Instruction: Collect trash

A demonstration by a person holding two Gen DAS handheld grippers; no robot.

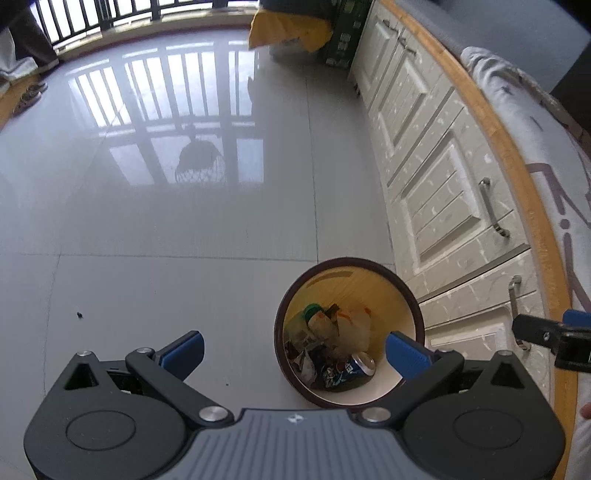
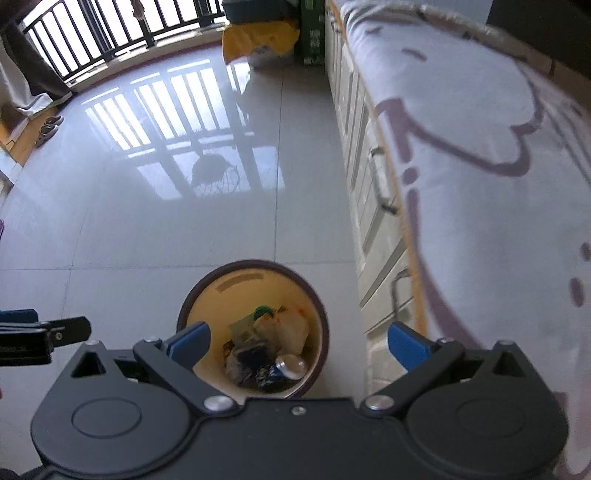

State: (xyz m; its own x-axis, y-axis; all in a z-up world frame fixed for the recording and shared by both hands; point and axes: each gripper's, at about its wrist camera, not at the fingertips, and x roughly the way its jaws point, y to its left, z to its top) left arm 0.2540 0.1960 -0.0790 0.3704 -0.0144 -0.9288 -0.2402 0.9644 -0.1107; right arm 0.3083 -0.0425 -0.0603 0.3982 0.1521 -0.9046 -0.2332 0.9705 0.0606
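Note:
A round trash bin [image 1: 410, 291] with a dark rim and cream inside stands on the floor by the cabinets; it also shows in the right wrist view [image 2: 314, 295]. Inside lie a blue soda can [image 1: 356, 367], wrappers, a green-capped container [image 1: 312, 310] and a pale plastic bag [image 1: 354, 326]. The can also shows in the right wrist view [image 2: 290, 365]. My left gripper [image 1: 295, 349] is open and empty above the bin. My right gripper [image 2: 299, 345] is open and empty above it too. The right gripper's tip shows at the right edge of the left wrist view [image 1: 546, 332].
Cream cabinets with metal handles [image 1: 436, 192] run along the right, under a wooden-edged top covered by a patterned cloth [image 2: 480, 166]. A glossy tiled floor [image 1: 166, 221] stretches to a railed window. A yellow cloth [image 1: 288, 29] and a green box [image 1: 343, 37] stand far back.

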